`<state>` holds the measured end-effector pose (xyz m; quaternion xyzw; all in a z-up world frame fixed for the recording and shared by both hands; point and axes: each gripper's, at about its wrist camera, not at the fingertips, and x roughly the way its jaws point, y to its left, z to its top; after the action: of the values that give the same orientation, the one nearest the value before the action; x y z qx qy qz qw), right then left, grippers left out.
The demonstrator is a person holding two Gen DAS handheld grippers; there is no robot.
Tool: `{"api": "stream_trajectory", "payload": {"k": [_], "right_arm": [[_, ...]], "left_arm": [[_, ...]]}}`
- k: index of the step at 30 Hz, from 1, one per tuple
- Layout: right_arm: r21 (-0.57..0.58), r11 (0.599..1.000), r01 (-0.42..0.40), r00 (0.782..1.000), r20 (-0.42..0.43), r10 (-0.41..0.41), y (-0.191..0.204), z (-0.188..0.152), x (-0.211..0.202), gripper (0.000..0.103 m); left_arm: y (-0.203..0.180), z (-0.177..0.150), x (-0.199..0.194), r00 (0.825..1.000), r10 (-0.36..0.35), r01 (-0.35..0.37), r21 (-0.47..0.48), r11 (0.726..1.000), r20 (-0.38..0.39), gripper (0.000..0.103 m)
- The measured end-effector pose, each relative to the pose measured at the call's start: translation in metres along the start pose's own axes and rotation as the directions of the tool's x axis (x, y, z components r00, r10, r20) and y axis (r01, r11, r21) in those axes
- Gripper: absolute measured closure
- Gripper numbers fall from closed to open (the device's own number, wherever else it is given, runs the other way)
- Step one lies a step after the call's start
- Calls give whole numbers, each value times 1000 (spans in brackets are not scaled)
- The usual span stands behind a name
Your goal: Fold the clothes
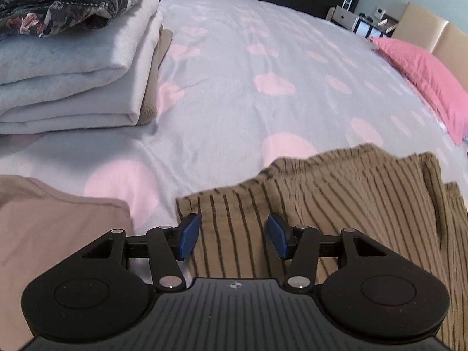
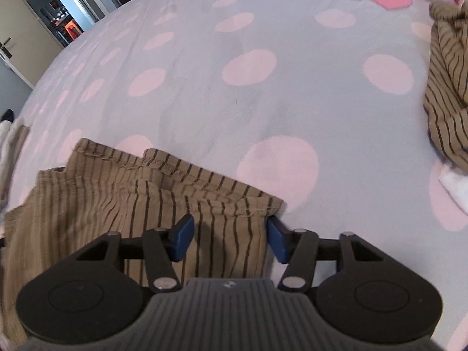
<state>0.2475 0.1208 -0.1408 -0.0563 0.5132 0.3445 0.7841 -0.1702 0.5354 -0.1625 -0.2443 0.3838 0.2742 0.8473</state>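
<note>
On the bedspread [image 1: 234,93], in the left wrist view, the striped garment [image 1: 336,199] fills 4 to 6 o'clock, its rumpled far edge running from 6 up toward 3. The left gripper [image 1: 233,238] hangs over its near-left corner, jaws apart, nothing between them. A folded stack [image 1: 73,82] sits at 10 o'clock with a floral piece [image 1: 67,3] on top; a beige cloth [image 1: 52,228] lies at 8, a pink pillow [image 1: 430,79] at 2. Open spread lies from 12 to 1.

In the right wrist view, the garment's [image 2: 140,204] hemmed edge crosses from 9 to 5. The right gripper [image 2: 230,239] straddles its right corner, jaws apart. Another striped piece [image 2: 447,82] lies at 3. Bare spread [image 2: 263,102] fills 10 to 2.
</note>
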Motion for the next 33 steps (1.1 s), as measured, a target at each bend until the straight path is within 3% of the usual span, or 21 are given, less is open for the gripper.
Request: {"api": "stream_trajectory", "payload": {"k": [1,2,4,7,17,21,23,24,25,26,33], "right_arm": [[-11,1000,16,1000,11,-16,3,0,2,65],[-16,1000,27,999,20,-26,4,0,1,85],[-14,999,37,999,34,-36,2,-1,-5,96],[-10,999,52,997,56,-52,-1,-2,-14,99],[31,990,138,985,96,-140,-25,-8,-41,100],[72,991,114,990,78,-120,-40,-12,-41,99],[92,992,90,993,70,-97,-43,-13,-41,88],[93,992,88,993,72,-95,-43,-14,-41,85],[93,992,86,993,74,-93,-44,-15,-42,75],[93,992,83,993,76,-91,-44,-15,-43,70],[65,995,71,995,67,-75,-49,-25,-64,67]], "left_arm": [[0,1,0,1000,-14,14,-10,1000,4,66],[1,3,1,1000,-27,27,-20,999,9,71],[0,4,0,999,-40,40,-32,999,14,92],[-4,4,-4,999,-33,33,-14,999,24,103],[17,12,-42,989,134,-134,6,991,62,103],[27,13,-46,996,48,-46,-39,998,70,103],[25,14,-43,997,22,-19,-46,999,70,100],[22,14,-41,998,16,-14,-40,999,68,89],[18,13,-39,998,12,-10,-30,1000,65,79],[15,12,-36,998,8,-7,-14,1000,60,76],[0,5,-4,1000,-10,10,2,1000,2,73]]}}
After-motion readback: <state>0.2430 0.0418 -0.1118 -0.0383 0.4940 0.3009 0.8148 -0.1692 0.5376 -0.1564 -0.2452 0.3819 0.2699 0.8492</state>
